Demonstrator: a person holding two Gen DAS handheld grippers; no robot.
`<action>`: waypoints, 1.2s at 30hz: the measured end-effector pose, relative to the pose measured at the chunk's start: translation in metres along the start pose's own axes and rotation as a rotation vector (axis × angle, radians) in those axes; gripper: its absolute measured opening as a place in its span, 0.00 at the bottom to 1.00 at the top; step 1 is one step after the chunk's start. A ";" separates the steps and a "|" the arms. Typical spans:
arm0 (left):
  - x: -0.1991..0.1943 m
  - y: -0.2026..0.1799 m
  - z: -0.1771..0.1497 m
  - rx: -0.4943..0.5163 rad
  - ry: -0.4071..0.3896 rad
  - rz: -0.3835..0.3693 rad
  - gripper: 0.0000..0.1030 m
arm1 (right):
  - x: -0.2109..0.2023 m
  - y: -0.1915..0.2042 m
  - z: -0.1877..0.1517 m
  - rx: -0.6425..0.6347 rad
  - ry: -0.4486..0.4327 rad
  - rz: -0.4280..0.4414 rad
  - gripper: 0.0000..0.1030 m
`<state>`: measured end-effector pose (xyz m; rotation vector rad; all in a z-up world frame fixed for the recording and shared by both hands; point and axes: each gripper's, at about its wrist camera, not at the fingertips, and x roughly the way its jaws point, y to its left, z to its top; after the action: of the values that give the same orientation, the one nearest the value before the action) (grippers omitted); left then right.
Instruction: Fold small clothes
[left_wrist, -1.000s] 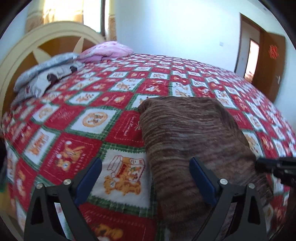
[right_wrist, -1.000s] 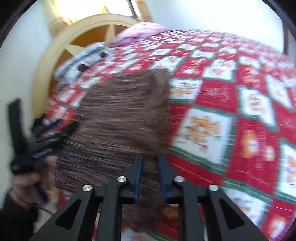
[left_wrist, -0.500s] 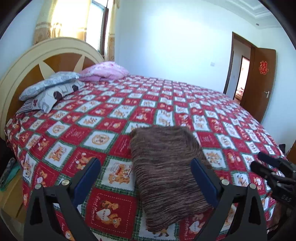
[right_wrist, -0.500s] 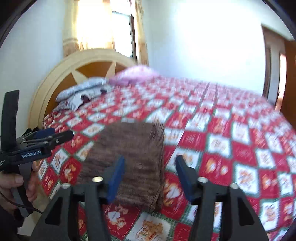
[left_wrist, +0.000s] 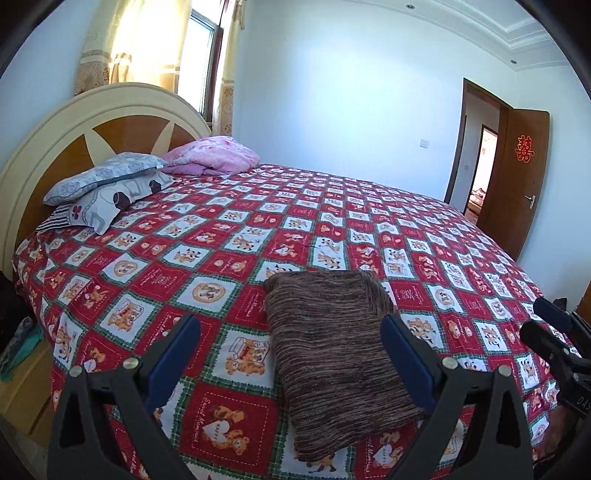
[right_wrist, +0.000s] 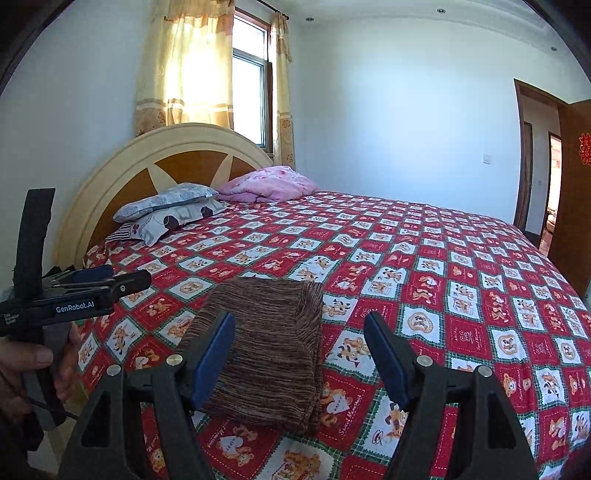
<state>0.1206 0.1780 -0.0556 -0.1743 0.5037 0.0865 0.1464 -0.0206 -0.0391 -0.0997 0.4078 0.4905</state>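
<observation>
A brown striped knit garment (left_wrist: 332, 350) lies folded into a flat rectangle near the front edge of the bed; it also shows in the right wrist view (right_wrist: 266, 347). My left gripper (left_wrist: 291, 354) is open and empty, held back from the bed above the garment's near end. My right gripper (right_wrist: 299, 350) is open and empty, also held back above the garment. Each gripper shows in the other's view: the right one at the right edge (left_wrist: 554, 339), the left one at the left edge (right_wrist: 74, 291).
The bed has a red patterned bedspread (left_wrist: 221, 258) and a cream and wood headboard (left_wrist: 48, 158). Grey pillows (left_wrist: 107, 188) and a pink blanket (left_wrist: 214, 155) lie at its head. A brown door (left_wrist: 517, 184) stands open at the right.
My right gripper let go of the garment and opened. Both grippers pulled up and back from the bed. The garment now lies folded and still.
</observation>
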 end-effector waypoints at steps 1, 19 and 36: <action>-0.001 0.000 0.000 0.001 -0.002 0.001 0.97 | 0.000 0.000 0.000 0.002 -0.003 0.000 0.71; -0.006 -0.011 -0.002 0.050 -0.019 0.009 0.97 | -0.009 0.000 -0.001 0.019 -0.025 -0.005 0.71; -0.009 -0.017 0.000 0.097 -0.027 0.022 1.00 | -0.020 -0.002 0.002 0.033 -0.080 -0.026 0.72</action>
<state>0.1150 0.1610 -0.0483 -0.0728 0.4818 0.0853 0.1318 -0.0307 -0.0291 -0.0530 0.3359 0.4605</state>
